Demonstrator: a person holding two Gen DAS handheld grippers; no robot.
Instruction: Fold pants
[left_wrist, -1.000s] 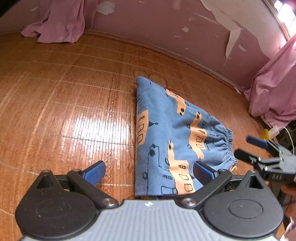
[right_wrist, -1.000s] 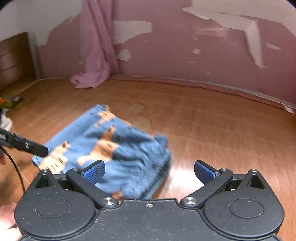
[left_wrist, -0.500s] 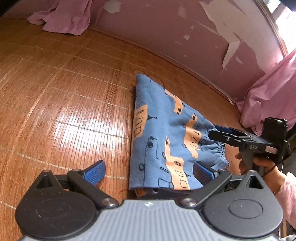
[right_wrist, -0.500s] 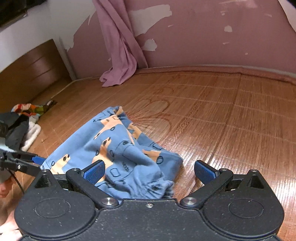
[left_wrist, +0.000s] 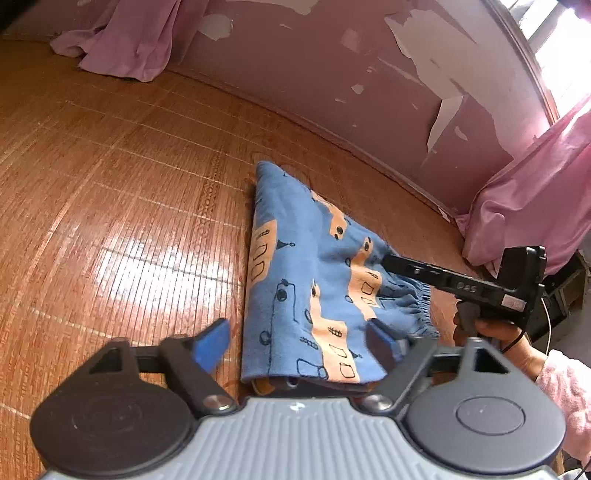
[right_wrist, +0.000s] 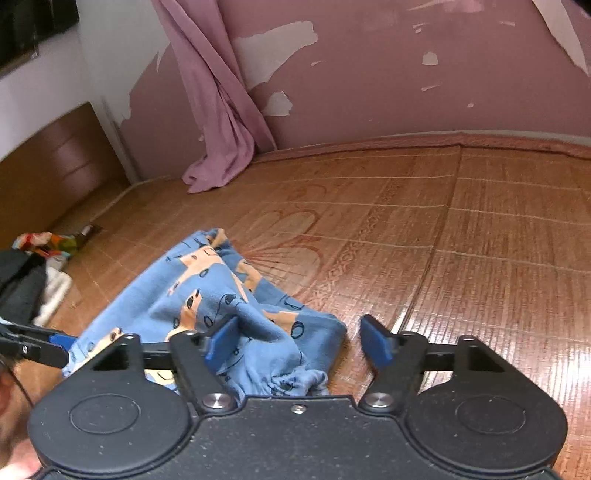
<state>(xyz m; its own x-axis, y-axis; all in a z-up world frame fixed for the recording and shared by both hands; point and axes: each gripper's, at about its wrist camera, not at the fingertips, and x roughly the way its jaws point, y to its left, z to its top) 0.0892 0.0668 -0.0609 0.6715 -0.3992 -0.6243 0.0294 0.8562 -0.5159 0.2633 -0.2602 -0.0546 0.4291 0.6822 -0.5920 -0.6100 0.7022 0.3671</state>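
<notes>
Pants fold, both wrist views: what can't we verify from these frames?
- Pants near hem, left wrist view: hidden behind the left hand-held gripper body, so layer count is unclear.
- Waistband, right wrist view: bunched and partly cut off by the right hand-held gripper body.
- Right hand-held gripper's fingertips, left wrist view: they overlap the fabric; contact cannot be told.
- Clothes pile, right wrist view: cut by the left edge, items unidentifiable.

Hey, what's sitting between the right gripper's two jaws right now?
The bunched waistband end of the blue pants lies between the open jaws of the right gripper, with bare bamboo mat beyond; the right wrist view shows it.
</notes>
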